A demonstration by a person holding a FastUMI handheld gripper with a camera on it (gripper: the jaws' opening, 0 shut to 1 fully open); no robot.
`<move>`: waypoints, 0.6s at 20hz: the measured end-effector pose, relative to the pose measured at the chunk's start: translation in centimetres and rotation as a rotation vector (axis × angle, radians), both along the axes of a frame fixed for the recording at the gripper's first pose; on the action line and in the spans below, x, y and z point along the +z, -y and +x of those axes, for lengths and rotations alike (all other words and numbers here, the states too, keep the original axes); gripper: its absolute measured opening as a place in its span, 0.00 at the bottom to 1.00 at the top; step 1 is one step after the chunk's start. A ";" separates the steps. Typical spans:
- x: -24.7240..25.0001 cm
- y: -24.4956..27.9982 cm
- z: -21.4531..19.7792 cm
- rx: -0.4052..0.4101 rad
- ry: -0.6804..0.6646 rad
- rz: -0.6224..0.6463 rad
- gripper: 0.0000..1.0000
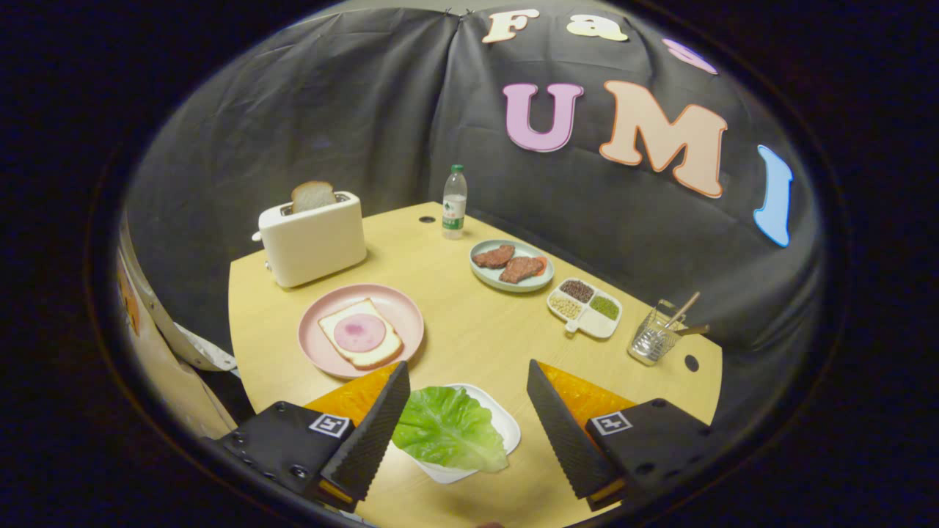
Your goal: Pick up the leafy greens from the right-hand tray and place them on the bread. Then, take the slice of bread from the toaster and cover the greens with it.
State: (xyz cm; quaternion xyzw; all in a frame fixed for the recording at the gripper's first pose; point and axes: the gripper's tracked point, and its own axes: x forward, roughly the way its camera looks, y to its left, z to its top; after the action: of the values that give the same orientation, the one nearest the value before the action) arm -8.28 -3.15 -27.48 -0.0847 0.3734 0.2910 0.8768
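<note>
Tongs (pixel 466 400) gape over leafy greens (pixel 447 429); bottle (pixel 454 202) label seems unreadable.

Camera riding on the gripper (pixel 467 400), looking forward and down along its spread fingers, close above the table's (pixel 469 330) near edge, facing the toaster (pixel 312 238) and far wall

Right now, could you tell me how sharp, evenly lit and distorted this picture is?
Gripper view: strong fisheye, so the table edge bows; light is soft and even, with faint shadows under the toaster and pink plate; focus is sharp on the lettuce, which lies between the open gripper's fingers; slight glare on the glass; the view darkens toward its rim.
</note>
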 end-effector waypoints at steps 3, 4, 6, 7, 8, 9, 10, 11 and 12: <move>-2.4 -0.5 -0.8 0.037 -0.074 -0.013 1.00; -3.3 -0.6 -1.1 0.051 -0.104 -0.022 1.00; -5.1 -0.6 -1.7 0.073 -0.155 -0.047 1.00; -5.8 -0.6 -2.0 0.082 -0.177 -0.056 1.00; -6.6 -0.7 -2.3 0.090 -0.201 -0.065 1.00; -7.5 -0.5 -2.5 0.098 -0.218 -0.076 1.00; -8.0 -0.6 -2.7 0.108 -0.233 -0.089 1.00; -8.6 -0.6 -3.1 0.120 -0.251 -0.100 1.00; -9.3 -0.5 -3.4 0.130 -0.266 -0.113 1.00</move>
State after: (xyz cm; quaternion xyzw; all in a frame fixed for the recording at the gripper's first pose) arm -11.67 -2.63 -36.75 -0.1184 0.4956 0.3344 0.7928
